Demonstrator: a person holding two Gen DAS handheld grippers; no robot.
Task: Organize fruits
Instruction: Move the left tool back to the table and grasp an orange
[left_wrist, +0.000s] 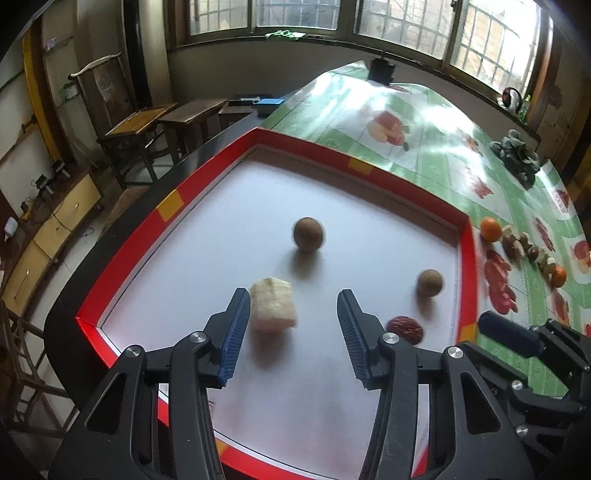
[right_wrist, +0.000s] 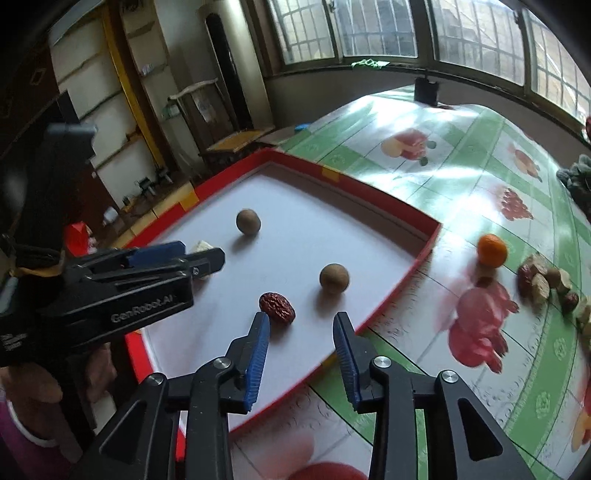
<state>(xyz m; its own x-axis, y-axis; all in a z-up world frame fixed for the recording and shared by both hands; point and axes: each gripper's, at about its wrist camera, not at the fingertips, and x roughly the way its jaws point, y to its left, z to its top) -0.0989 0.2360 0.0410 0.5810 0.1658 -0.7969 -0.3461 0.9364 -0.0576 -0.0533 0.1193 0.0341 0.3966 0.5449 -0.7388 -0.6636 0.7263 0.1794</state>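
Note:
A red-rimmed white tray (left_wrist: 266, 134) (right_wrist: 391, 206) holds two brown round fruits (left_wrist: 308, 234) (left_wrist: 429, 283), a red date (left_wrist: 405, 329) and a pale chunk (left_wrist: 274, 310). My left gripper (left_wrist: 291, 299) is open above the tray, its left finger beside the pale chunk. My right gripper (right_wrist: 301, 321) is open and empty over the tray's near corner, with the red date (right_wrist: 277, 307) just left of it and a brown fruit (right_wrist: 334, 278) ahead. The left gripper also shows in the right wrist view (right_wrist: 201, 254).
On the green fruit-print tablecloth (right_wrist: 461, 155), right of the tray, lie an orange (right_wrist: 491, 250) and a row of dates and other fruit pieces (right_wrist: 543, 282). A dark crumpled cloth (left_wrist: 517, 157) lies farther back. Wooden chairs (left_wrist: 140, 129) stand beyond the table's left edge.

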